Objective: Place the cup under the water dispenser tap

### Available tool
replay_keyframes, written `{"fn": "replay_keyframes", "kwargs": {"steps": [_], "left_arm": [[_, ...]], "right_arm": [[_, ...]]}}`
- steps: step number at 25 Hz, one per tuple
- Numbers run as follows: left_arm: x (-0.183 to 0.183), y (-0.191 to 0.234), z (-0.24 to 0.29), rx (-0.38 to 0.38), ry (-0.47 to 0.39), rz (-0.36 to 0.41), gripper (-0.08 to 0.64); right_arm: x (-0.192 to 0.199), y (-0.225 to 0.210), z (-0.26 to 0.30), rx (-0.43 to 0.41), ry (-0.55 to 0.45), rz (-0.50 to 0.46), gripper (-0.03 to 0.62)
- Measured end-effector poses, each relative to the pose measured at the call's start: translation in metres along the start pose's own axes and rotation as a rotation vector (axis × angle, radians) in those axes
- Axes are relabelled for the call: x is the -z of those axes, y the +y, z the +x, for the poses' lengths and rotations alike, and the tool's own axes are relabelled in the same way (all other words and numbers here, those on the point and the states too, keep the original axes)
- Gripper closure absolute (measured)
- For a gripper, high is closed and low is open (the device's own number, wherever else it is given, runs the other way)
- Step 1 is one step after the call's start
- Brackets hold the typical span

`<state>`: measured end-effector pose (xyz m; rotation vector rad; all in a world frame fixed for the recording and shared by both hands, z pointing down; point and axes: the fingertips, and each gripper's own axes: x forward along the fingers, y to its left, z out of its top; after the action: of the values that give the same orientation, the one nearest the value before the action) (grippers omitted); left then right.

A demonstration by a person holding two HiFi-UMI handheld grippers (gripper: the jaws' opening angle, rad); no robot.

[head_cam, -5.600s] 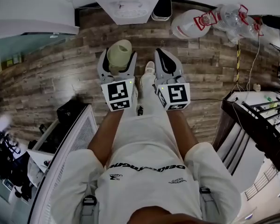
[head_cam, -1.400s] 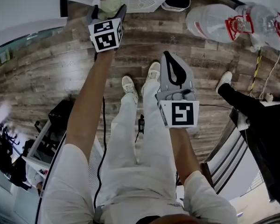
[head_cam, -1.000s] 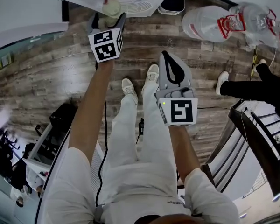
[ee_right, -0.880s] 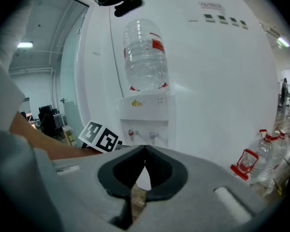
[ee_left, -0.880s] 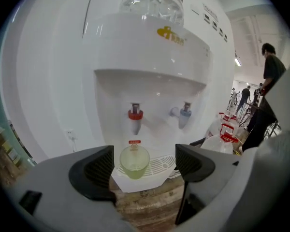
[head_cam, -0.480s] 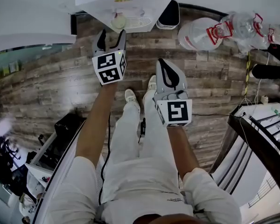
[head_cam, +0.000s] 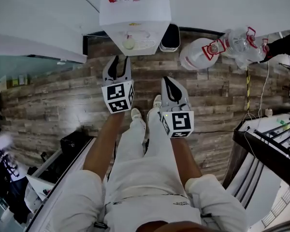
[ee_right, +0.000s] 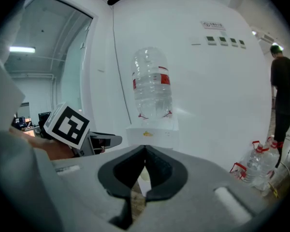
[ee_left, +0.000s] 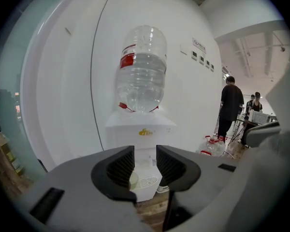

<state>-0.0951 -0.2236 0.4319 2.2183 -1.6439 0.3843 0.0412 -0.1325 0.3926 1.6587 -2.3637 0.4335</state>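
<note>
The pale cup (head_cam: 129, 43) stands upright on the drip tray of the white water dispenser (head_cam: 135, 16), below its taps. My left gripper (head_cam: 118, 60) hangs back from it over the wooden floor; its jaws have just been closing and still show a gap with nothing between them. In the left gripper view the cup (ee_left: 134, 179) peeks out behind the left jaw of that gripper (ee_left: 145, 161), far beyond it. My right gripper (head_cam: 168, 79) is beside the left, jaw tips touching, empty; the right gripper view shows it (ee_right: 145, 153) pointing at the dispenser (ee_right: 152, 134).
A big water bottle (ee_left: 141, 71) sits upside down on the dispenser. Spare bottles (head_cam: 217, 47) lie on the floor to its right, a black bin (head_cam: 170, 37) beside it. A metal rack (head_cam: 270, 144) stands at the right. A person (ee_left: 230, 105) stands farther off.
The left gripper let go of the cup on the dispenser tray and drew back toward my body, its jaws narrowing. The right gripper also drew back. The cup stays on the tray.
</note>
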Motion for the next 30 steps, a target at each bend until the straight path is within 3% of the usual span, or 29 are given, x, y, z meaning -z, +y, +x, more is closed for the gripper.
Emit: {"fn": "replay_keyframes", "kwargs": {"steps": [15, 18, 25, 30], "left_arm": [[-0.092, -0.049, -0.128, 0.032, -0.107, 0.041, 0.556], [-0.105, -0.060, -0.149, 0.042, -0.121, 0.041, 0.561], [-0.129, -0.081, -0.181, 0.066, -0.144, 0.035, 0.562], [-0.132, -0.094, -0.201, 0.080, -0.148, 0.058, 0.563]], "right_arm": [[-0.088, 0.044, -0.078, -0.062, -0.068, -0.049, 0.594], [-0.102, 0.047, -0.091, -0.071, -0.080, -0.057, 0.594], [-0.127, 0.045, -0.109, -0.096, -0.094, 0.028, 0.594], [-0.139, 0.050, -0.123, -0.119, -0.109, 0.023, 0.594]]}}
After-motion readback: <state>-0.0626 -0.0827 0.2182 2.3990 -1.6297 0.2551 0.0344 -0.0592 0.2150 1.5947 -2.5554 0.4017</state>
